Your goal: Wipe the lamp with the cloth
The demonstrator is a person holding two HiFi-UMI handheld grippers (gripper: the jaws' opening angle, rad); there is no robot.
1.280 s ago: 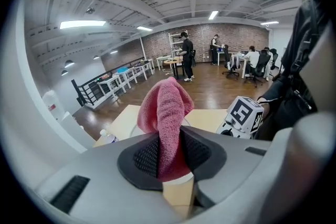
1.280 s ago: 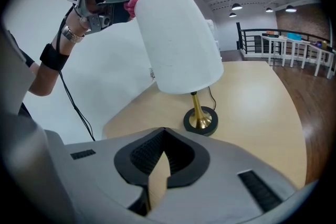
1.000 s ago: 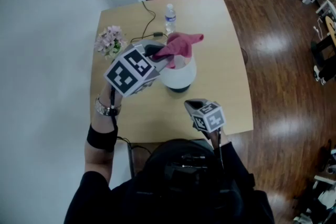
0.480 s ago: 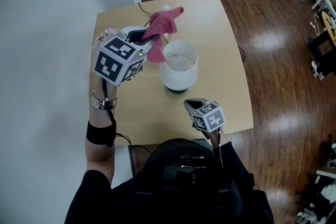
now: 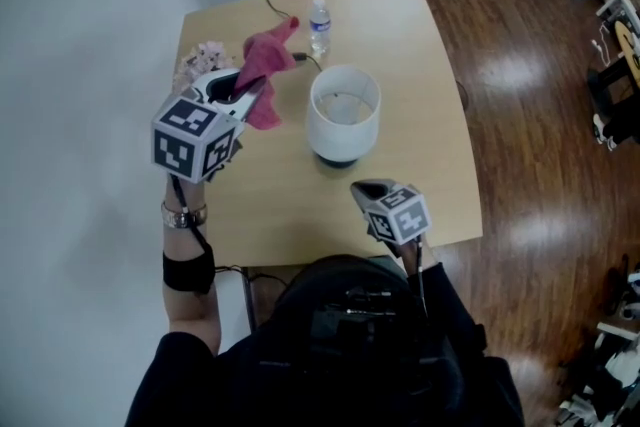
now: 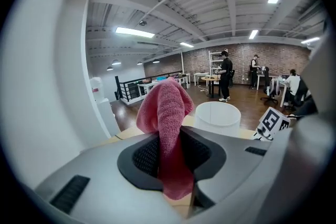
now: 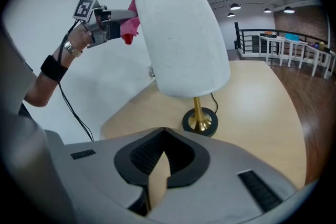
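We look down on a dark wood floor (image 5: 520,65) and a pale wooden desk (image 5: 420,45) set against a white wall (image 5: 90,35). A table lamp (image 5: 343,127) with a white drum shade stands near the middle of the desk, a little toward the near edge. From the right gripper view we can see its brass stem rising from a round dark base (image 7: 200,122).

We hold the left gripper (image 5: 240,93) raised over the left side of the desk, near the left edge. Its jaws are clamped on a pink-red cloth (image 5: 262,75). The cloth stands up out of the jaws in a bunched fold and hangs a short way below them. It is to the left of the lamp shade and clear of it, touching neither the shade nor the desk.

We hold the right gripper (image 5: 366,190) low over the near edge of the desk, just in front of the lamp and pointed at its base. Its jaw tips meet with nothing between them.

A clear water bottle (image 5: 319,23) stands upright near the far edge, beyond the lamp. A small bunch of pink flowers (image 5: 203,56) sits toward the far left corner, partly hidden by the left gripper. A metal watch (image 5: 183,213) and a black band (image 5: 188,267) are on the left forearm.
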